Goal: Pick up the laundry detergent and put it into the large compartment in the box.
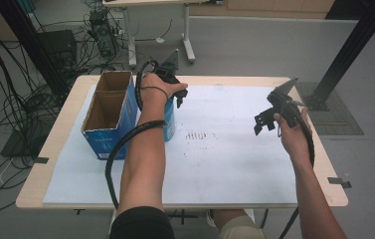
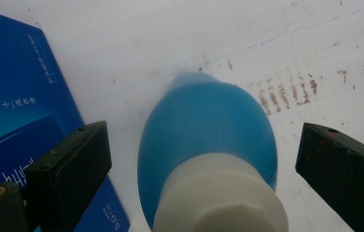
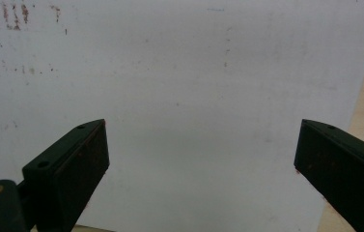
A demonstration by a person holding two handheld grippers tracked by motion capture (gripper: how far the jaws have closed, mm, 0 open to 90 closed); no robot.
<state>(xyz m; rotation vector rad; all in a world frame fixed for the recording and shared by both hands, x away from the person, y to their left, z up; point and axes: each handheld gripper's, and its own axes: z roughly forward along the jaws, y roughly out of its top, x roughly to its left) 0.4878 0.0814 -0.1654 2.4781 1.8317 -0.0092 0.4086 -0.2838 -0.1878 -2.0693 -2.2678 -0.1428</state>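
Grey floor and a tangle of black cables surround a light wooden table [image 1: 50,144] whose top is covered by a white sheet [image 1: 225,164] marked with a small patch of reddish-brown streaks [image 1: 198,135]. An open-topped blue cardboard box [image 1: 106,119] stands on the sheet, and just beside the box, on the side toward the streaks, stands a blue bottle [image 2: 208,130] with a white cap [image 2: 220,195]. In the high view most of the bottle is hidden behind the person's left forearm, with a strip of blue showing next to the box. The bottle stands upright, its long axis vertical, base on the sheet and cap pointing up toward the left gripper [image 1: 175,89], which hangs directly above it. In the left gripper view the camera looks straight down the bottle's length: the cap is nearest, the blue body widens and then narrows away toward the sheet, the box's blue printed wall lies to one side and the streaks beyond. The jaws of that gripper stand wide apart, one on either side of the cap, touching neither cap nor body. The right gripper [image 1: 265,119] is held in the air well away from the box, past the streaks, over bare white sheet near the wooden edge; its jaws are also spread wide with nothing between them.
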